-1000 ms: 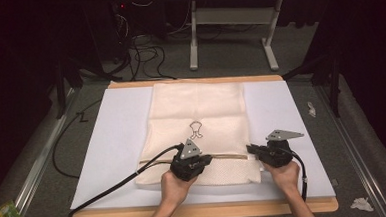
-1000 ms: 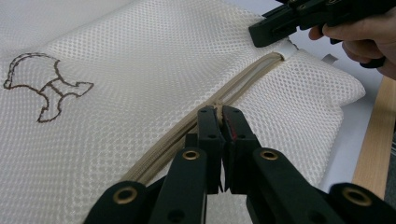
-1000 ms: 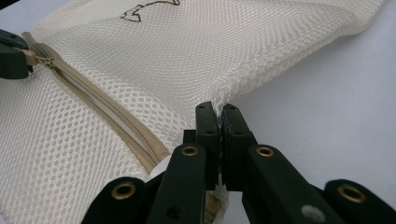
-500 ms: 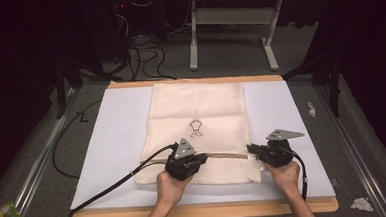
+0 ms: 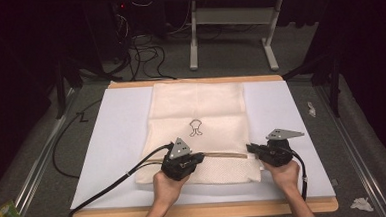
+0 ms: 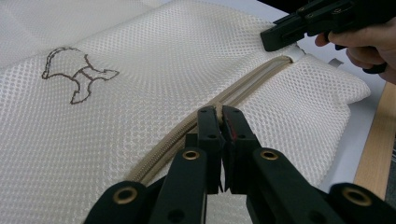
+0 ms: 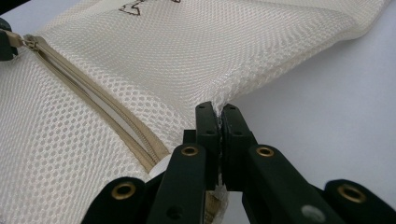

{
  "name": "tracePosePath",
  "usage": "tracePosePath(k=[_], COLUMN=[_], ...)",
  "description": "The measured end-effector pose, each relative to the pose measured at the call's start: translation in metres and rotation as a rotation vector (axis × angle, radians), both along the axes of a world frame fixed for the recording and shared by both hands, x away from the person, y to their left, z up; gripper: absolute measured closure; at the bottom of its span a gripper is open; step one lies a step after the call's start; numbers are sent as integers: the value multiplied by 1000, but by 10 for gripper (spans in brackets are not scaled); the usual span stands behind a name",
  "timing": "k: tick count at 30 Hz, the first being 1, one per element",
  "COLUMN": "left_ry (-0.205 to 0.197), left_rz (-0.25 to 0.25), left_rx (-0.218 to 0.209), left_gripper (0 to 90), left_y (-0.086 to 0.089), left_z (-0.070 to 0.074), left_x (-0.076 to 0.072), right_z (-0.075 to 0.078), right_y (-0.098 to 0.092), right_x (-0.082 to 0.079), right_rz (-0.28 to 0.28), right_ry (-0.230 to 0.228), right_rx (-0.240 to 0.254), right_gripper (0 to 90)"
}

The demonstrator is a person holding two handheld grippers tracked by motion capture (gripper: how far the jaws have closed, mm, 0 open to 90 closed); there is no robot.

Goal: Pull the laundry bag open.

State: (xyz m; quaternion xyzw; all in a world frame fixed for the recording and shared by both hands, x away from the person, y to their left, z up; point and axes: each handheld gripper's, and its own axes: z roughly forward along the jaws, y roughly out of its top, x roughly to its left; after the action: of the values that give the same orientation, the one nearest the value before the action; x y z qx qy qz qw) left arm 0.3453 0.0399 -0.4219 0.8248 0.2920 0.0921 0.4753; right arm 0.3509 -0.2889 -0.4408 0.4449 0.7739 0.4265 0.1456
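Table [image 5: 291,103]: white sheet on top, wooden edge nearest the person.
Mesh bag [image 5: 196,108]: cream, lies flat mid-table — small dark outline drawing [image 5: 195,128] on it.
Zipper [image 6: 243,91]: tan, runs across the bag's near part.
Left gripper [image 6: 219,112]: jaws clenched on the zipper pull.
Right gripper [image 7: 218,112]: jaws pinched on the bag's edge — beside the zipper's end.

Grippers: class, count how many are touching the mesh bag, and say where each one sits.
2. The left gripper is shut on the zipper pull partway along the mesh bag. The right gripper is shut on the bag's edge at the zipper's end.
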Motion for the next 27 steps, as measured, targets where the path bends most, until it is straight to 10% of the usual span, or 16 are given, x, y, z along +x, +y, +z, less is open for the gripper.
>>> tracePosePath(k=[27], left_ry=[-1], left_rz=[11], left_rx=[-25], left_gripper=[871], left_y=[15], left_z=[3], left_x=[0], right_z=[2], right_y=[2], right_x=[1], right_rz=[2], right_ry=[-5], right_rx=[8], right_gripper=[889])
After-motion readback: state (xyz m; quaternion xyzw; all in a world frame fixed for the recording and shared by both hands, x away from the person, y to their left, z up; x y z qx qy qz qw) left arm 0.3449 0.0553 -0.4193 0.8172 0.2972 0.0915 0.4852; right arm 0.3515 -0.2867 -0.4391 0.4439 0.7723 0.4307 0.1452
